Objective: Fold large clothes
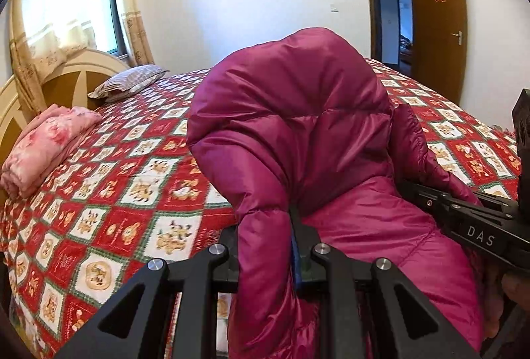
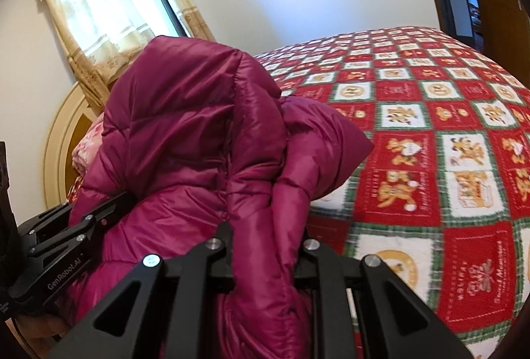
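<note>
The puffer jacket is a glossy magenta-plum all over, with quilted seams across it. Under it, the bedspread is a checker of red and white squares edged in green — orange-tan bear figures on many, round gold emblems on others. A folded blanket is pink with a paler mottled print; the pillow shows grey-and-white stripes. The headboard is cream over brown. The curtains are pale yellow with tan bands. Both grippers — left gripper, right gripper — are matte black with silver bolts. The door is brown with a red ornament.
</note>
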Demonstrator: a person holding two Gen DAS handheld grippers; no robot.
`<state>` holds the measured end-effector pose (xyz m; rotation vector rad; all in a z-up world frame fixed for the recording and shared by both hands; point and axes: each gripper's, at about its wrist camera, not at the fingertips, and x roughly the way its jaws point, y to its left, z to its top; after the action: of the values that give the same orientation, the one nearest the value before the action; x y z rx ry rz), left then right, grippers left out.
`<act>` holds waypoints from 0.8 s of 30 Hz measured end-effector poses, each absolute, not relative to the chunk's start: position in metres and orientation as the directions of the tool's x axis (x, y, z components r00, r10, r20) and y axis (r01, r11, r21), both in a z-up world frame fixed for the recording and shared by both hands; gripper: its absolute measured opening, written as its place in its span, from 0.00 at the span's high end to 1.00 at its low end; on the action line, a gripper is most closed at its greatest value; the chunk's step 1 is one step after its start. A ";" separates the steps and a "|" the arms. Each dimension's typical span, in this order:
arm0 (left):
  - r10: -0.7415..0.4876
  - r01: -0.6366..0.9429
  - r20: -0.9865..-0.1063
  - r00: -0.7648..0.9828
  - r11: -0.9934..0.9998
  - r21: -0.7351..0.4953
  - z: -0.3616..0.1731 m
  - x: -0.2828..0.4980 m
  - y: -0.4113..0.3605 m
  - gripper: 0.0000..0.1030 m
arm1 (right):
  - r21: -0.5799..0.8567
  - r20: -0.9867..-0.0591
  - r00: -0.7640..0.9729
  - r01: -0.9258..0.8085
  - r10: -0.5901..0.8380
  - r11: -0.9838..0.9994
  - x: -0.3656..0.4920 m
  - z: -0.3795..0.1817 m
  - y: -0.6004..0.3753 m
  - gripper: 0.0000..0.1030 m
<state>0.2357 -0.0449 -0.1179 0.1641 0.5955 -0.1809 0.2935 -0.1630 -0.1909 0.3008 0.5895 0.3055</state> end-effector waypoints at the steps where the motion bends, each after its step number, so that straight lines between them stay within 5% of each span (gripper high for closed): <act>1: -0.117 0.211 -0.569 0.814 0.972 0.102 -0.118 0.236 -0.041 0.81 | 0.357 -0.495 0.788 -0.200 0.366 0.912 0.295 -0.190 -0.159 0.82; 24: -0.060 0.135 -0.624 0.779 0.988 0.074 -0.150 0.250 0.009 0.80 | 0.312 -0.570 0.729 -0.234 0.378 0.921 0.315 -0.208 -0.108 0.82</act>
<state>0.2502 0.0087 -0.1502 0.1175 0.6694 -0.1057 0.3151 -0.1075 -0.2079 0.2256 0.6746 0.3403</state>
